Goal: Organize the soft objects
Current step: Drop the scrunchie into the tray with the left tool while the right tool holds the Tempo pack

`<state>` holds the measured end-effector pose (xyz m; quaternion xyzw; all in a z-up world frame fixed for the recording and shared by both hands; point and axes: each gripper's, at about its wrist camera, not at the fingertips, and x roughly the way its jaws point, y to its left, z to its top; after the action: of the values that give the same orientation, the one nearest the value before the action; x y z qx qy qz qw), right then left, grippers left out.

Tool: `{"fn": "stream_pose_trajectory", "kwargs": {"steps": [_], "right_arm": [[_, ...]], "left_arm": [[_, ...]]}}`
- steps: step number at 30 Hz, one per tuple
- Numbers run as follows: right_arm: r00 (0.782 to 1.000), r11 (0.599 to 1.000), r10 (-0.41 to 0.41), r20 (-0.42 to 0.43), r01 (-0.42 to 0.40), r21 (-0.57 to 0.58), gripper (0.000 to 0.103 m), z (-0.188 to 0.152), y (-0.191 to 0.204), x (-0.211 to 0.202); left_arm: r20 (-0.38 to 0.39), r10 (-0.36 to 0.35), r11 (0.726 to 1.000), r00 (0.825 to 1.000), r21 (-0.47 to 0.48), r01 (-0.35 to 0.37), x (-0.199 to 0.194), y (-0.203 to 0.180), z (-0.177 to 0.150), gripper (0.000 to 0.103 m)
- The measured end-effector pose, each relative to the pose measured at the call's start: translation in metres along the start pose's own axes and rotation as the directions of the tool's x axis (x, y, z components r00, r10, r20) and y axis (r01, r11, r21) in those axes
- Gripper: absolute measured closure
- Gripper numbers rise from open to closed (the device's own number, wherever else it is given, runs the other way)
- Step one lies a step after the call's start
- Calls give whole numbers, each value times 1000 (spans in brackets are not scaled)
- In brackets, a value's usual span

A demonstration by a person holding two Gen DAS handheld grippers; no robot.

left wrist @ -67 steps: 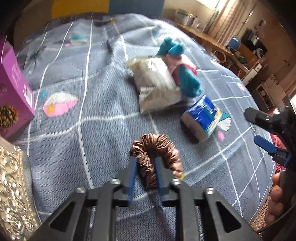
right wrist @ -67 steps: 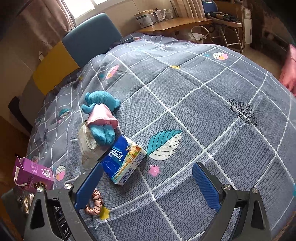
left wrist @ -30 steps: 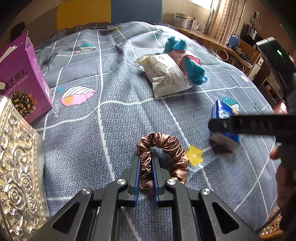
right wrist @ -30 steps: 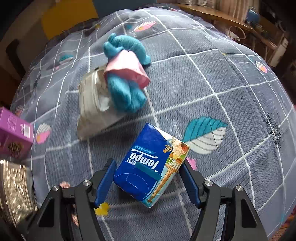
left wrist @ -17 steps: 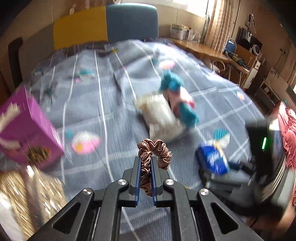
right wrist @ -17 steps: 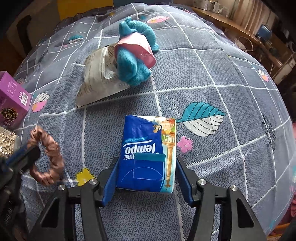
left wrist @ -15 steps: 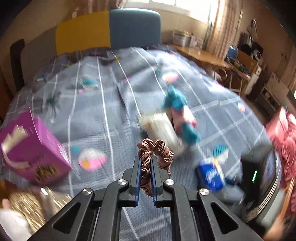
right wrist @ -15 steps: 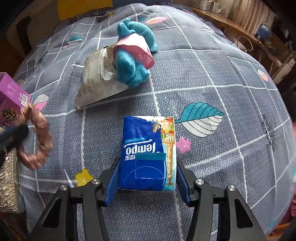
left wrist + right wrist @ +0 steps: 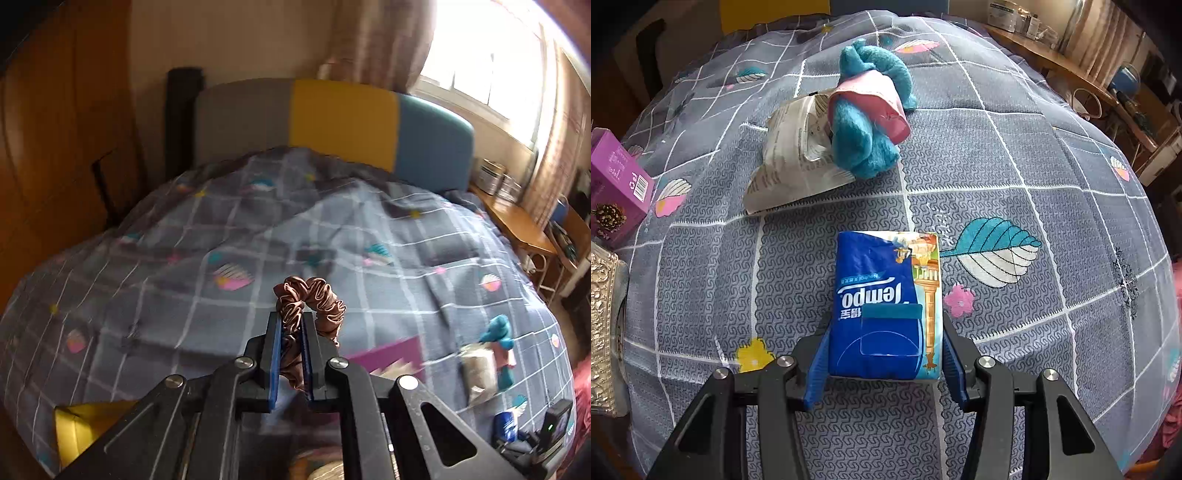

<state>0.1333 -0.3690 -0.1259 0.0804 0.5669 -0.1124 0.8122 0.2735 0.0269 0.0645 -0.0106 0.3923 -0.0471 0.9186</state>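
Note:
My left gripper (image 9: 291, 326) is shut on a brown satin scrunchie (image 9: 321, 295) and holds it in the air above the grey checked bedspread (image 9: 184, 280). The view is blurred by motion. My right gripper (image 9: 885, 356) points steeply down, and its blue pads press both long sides of a blue tissue pack (image 9: 886, 295) that lies on the bedspread (image 9: 1015, 155). A teal plush toy with a pink garment (image 9: 871, 122) rests on a white crinkled packet (image 9: 798, 162) beyond the pack. In the left wrist view the plush toy (image 9: 498, 339) and tissue pack (image 9: 506, 424) show small at the lower right.
A purple box (image 9: 617, 184) and a silver embossed box (image 9: 604, 325) sit at the left edge of the bed. A grey, yellow and blue headboard (image 9: 332, 118) stands at the far end. A wooden desk (image 9: 1071, 74) runs along the right side, and something yellow (image 9: 77, 424) lies at the lower left.
My left gripper has lifted the scrunchie off the bedspread and swung up and away, so the bed's far end now shows. My right gripper has closed onto the tissue pack and stayed put.

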Motion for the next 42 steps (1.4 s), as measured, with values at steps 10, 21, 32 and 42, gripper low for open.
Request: {"fn": "stream_pose_trajectory", "kwargs": {"steps": [10, 21, 32, 42], "right_arm": [[999, 998, -38, 38, 40, -52, 50, -7, 11, -1], [996, 995, -59, 73, 65, -79, 49, -13, 18, -4], [993, 991, -80, 86, 88, -97, 50, -16, 22, -7], [994, 993, -72, 80, 79, -83, 50, -14, 17, -8]], "left_arm": [[-72, 78, 976, 994, -197, -91, -27, 142, -120, 94], [-100, 215, 924, 972, -301, -235, -82, 224, -230, 86], [-106, 275, 915, 956, -276, -294, -92, 208, -266, 66], [-34, 276, 938, 961, -208, -277, -108, 173, -263, 66]]}}
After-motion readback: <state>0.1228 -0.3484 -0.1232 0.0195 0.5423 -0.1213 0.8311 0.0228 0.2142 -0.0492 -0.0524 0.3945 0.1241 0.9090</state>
